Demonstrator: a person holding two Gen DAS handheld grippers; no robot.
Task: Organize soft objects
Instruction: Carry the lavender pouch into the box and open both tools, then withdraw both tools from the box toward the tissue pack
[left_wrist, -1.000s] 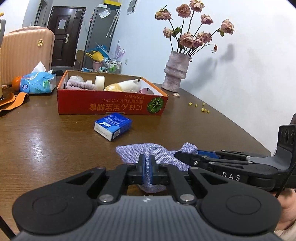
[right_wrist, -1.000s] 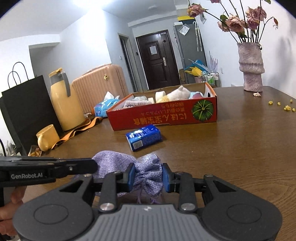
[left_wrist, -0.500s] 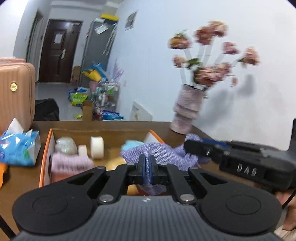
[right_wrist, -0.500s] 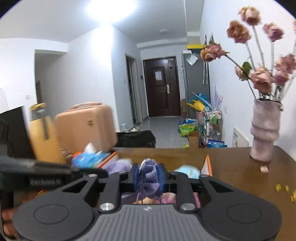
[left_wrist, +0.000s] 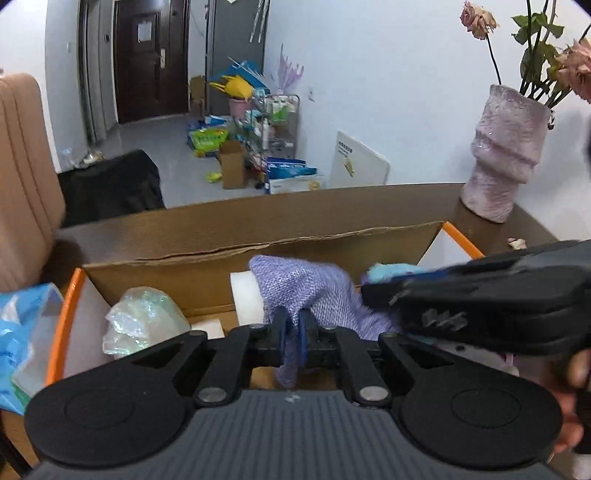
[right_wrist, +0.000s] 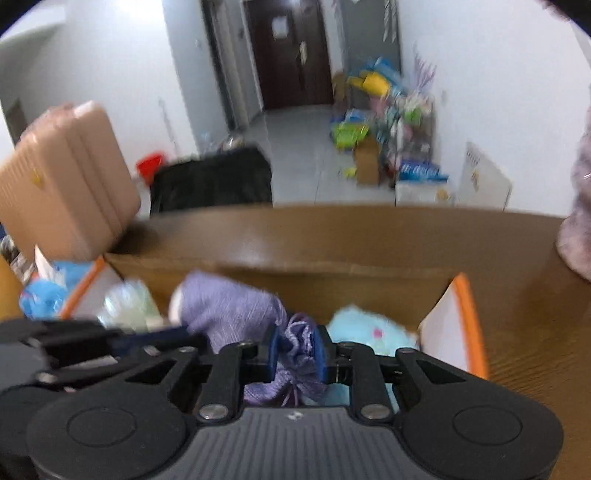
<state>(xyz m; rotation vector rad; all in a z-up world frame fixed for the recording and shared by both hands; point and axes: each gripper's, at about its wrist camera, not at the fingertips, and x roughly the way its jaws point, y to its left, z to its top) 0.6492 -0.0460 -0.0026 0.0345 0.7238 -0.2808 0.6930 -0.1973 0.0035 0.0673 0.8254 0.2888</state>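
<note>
A purple woven cloth pouch (left_wrist: 310, 288) hangs between both grippers above the open cardboard box (left_wrist: 258, 251). My left gripper (left_wrist: 292, 332) is shut on one edge of the pouch. My right gripper (right_wrist: 297, 350) is shut on its gathered end (right_wrist: 299, 354); the pouch body (right_wrist: 229, 310) stretches to the left. The right gripper's body crosses the left wrist view (left_wrist: 480, 295). Inside the box lie a shiny plastic-wrapped bundle (left_wrist: 140, 317), a white tape roll (left_wrist: 245, 299) and a light blue plush (right_wrist: 365, 325).
The box has orange rims (right_wrist: 471, 325) and stands on a brown wooden table (right_wrist: 369, 236). A pink vase (left_wrist: 502, 162) stands at the right. A blue tissue pack (left_wrist: 22, 332) lies left of the box. A peach suitcase (right_wrist: 62, 184) is behind.
Both grippers carried the pouch from the table surface up and forward, and now hold it over the box interior. Their grips are unchanged.
</note>
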